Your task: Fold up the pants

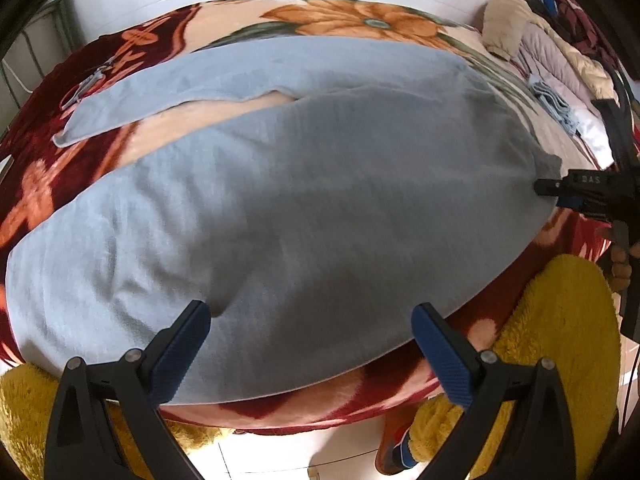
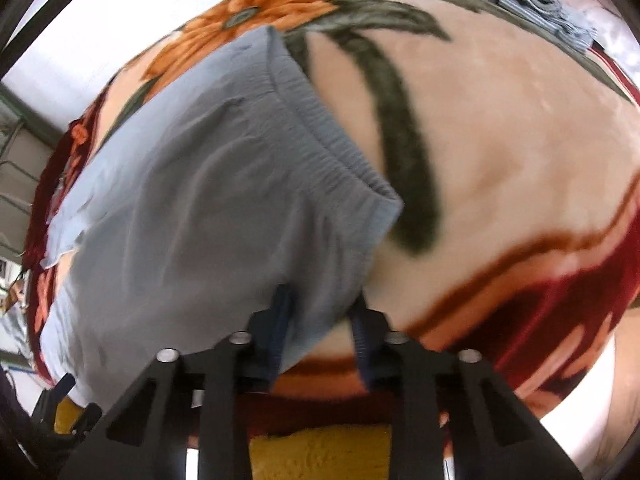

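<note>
Light grey-blue pants (image 1: 280, 200) lie spread on a floral blanket (image 1: 360, 20), both legs running to the left and the waist to the right. My left gripper (image 1: 310, 332) is open just above the near leg's edge, holding nothing. My right gripper (image 2: 320, 312) is closed on the near edge of the pants (image 2: 200, 200) just below the elastic waistband (image 2: 332, 148). It also shows in the left wrist view (image 1: 560, 192) at the waist corner.
The blanket (image 2: 500, 140) covers a bed. A folded blue cloth (image 1: 556, 104) and a pile of jackets (image 1: 540, 40) lie at the far right. A clothes hanger (image 1: 86, 84) lies at the far left. Yellow fluffy fabric (image 1: 560, 320) is below the bed edge.
</note>
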Available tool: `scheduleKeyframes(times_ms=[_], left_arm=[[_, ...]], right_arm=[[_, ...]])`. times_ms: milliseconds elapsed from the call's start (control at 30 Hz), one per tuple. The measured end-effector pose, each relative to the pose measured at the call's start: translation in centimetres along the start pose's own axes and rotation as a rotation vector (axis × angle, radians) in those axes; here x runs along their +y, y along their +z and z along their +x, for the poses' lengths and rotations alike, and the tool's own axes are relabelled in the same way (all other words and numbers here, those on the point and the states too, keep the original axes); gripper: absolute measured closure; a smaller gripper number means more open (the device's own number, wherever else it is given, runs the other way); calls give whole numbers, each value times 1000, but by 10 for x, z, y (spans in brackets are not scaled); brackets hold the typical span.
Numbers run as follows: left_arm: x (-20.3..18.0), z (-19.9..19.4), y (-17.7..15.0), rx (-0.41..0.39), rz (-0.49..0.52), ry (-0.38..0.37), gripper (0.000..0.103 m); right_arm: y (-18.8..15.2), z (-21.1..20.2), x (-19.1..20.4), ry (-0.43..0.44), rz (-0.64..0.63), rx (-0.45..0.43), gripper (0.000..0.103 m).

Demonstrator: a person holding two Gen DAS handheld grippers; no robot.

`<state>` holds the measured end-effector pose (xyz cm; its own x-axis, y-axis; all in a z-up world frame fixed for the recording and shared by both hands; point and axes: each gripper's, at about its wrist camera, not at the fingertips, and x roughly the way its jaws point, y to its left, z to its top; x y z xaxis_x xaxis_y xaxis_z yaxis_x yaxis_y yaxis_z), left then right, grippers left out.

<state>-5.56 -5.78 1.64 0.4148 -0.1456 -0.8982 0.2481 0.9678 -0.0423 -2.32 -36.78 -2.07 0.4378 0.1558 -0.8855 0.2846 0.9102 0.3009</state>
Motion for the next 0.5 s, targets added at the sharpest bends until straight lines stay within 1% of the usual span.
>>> scheduleKeyframes(times_ms=[33,67,200,333,400,433,500], left_arm=[[-1,0,0,-1,5,-2,1],[-3,0,0,-1,11,-5,1],[-10,-4,0,-9,44,-29,1],[-23,-4,-6,-36,111,-16,1],[-27,-1,-9,-47,132,10,1],[-28,2,-11,-52,144,42,1],[-26,10,-12,-55,156,111,4]], right_arm=[[0,-3,1,23,7,-4,91],[1,-8,1,46,16,-20,95],[10,-29,5,92,34,-91,99],[21,-47,15,119,36,-144,99],[24,-56,21,127,31,-169,99],[25,-60,22,130,30,-177,99],[26,-69,25,135,28,-197,100]])
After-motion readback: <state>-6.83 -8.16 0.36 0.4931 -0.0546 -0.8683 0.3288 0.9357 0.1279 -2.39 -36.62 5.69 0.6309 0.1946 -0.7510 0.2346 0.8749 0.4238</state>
